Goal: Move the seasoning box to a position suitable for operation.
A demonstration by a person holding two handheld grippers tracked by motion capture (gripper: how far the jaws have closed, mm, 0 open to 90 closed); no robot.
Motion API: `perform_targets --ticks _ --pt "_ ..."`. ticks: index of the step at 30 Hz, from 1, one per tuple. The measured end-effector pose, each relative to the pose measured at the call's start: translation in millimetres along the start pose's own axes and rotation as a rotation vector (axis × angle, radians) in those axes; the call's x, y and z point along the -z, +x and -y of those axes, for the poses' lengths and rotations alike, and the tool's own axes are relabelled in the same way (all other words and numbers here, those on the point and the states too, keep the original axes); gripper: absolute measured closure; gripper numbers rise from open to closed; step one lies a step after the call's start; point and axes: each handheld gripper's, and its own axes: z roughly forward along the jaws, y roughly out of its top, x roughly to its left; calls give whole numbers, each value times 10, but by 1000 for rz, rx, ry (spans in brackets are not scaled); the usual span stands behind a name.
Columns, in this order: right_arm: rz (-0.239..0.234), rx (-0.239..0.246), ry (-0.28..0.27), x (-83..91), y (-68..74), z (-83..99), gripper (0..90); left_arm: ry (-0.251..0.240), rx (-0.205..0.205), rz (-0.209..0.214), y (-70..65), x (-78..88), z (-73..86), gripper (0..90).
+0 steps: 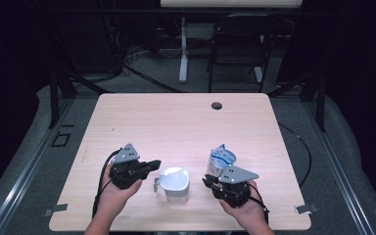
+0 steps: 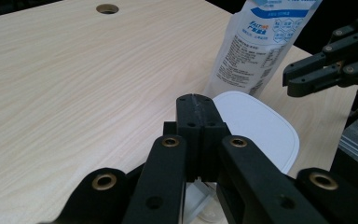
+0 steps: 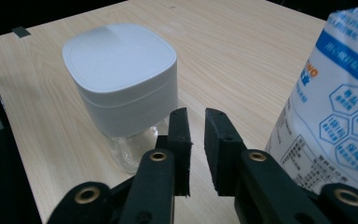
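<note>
I see a white-lidded clear container (image 1: 175, 184) standing near the front edge of the table (image 1: 176, 122), between my two grippers. The lid is square with rounded corners; the body below it is clear. A blue-and-white printed pouch (image 1: 221, 160) stands upright just right of it and a little farther back, apart from the container.

My left gripper (image 1: 154, 164) sits just left of the container, jaws pressed together with nothing between them, tips at the lid's edge (image 2: 256, 126). My right gripper (image 3: 196, 122) sits just right of the container, in front of the pouch (image 3: 335, 121), jaws a narrow gap apart, holding nothing.
</note>
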Motion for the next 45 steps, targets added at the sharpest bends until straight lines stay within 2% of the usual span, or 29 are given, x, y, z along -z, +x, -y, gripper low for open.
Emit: perform_targets --ticks 4,6,12,17,19,26,37,45 --pt "2 9 12 -4 -3 -44 900 20 -17 13 -49 0 20 900" --pt "-15 -4 20 -14 -6 -60 900 28 -27 9 -61 -2 26 900" --pt "-32 17 39 -18 32 -88 900 43 -25 6 -64 -3 69 900" --pt "-28 16 39 10 46 -82 900 56 -20 11 -77 -41 98 900" --pt "-25 12 40 16 41 -74 900 77 -33 8 -97 -66 99 900" --pt "-29 4 51 6 52 -35 900 103 -47 -2 -118 -101 107 900" --pt "-41 -4 58 -20 57 -37 900 101 -43 7 -110 -107 117 900" --pt "-37 14 69 -69 81 -86 900 93 -30 14 -100 -104 130 900"
